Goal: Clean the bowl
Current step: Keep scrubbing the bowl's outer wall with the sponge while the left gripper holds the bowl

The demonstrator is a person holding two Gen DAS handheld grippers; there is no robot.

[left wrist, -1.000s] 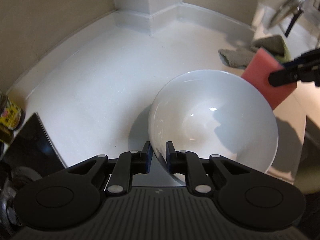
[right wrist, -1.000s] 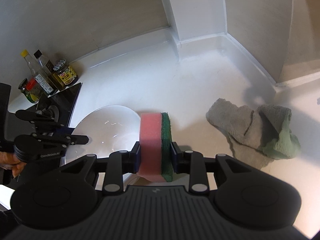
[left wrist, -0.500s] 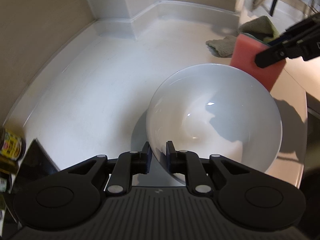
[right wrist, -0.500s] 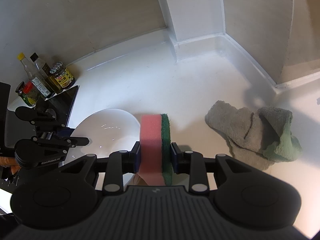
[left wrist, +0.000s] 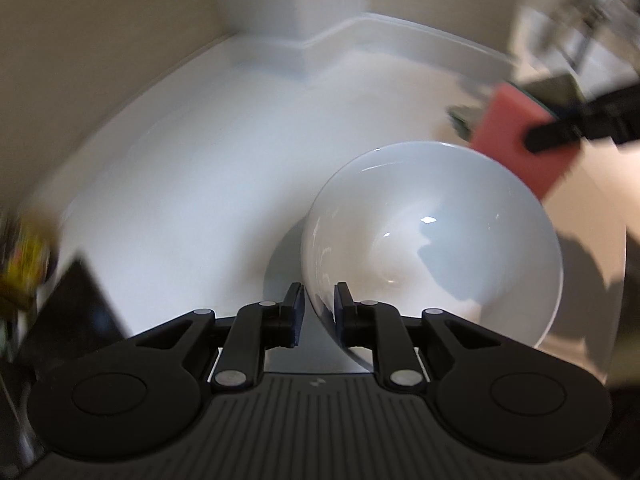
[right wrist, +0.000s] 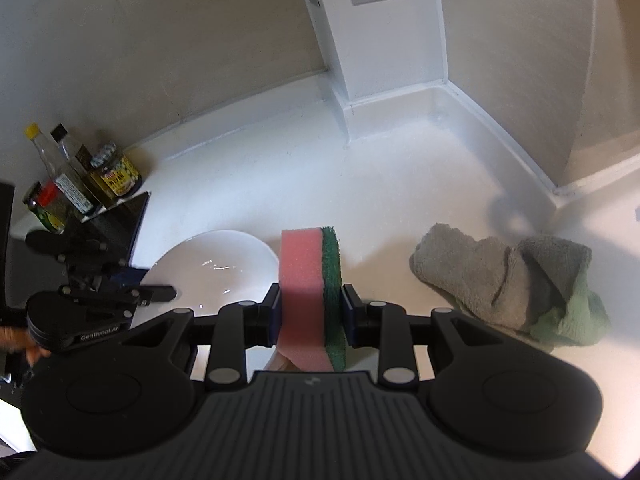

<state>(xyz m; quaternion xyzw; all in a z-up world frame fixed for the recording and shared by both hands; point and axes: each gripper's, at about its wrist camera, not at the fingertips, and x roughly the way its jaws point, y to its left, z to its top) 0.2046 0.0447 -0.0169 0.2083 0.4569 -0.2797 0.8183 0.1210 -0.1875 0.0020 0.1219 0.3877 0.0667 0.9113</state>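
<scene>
A white bowl [left wrist: 432,240] [right wrist: 216,264] sits on the white counter [right wrist: 360,184] close to its front edge. My left gripper [left wrist: 317,304] [right wrist: 148,282] straddles the bowl's near rim, one finger outside and one inside. Its jaws are opening, and a thin gap shows beside the outer pad. My right gripper [right wrist: 310,300] is shut on a pink sponge with a green scouring side [right wrist: 300,272] [left wrist: 516,140]. It holds the sponge upright, just past the bowl's far right rim and clear of it.
Grey and green cloths [right wrist: 500,280] lie bunched at the right. Sauce bottles and jars [right wrist: 80,184] stand at the far left beside a black glossy slab [right wrist: 120,220]. A white corner column [right wrist: 384,60] rises at the back. A person's fingers [right wrist: 16,340] show at the left edge.
The left jaws have spread a little around the bowl's rim. The left view has swung and is now blurred. The sponge stays gripped beside the bowl.
</scene>
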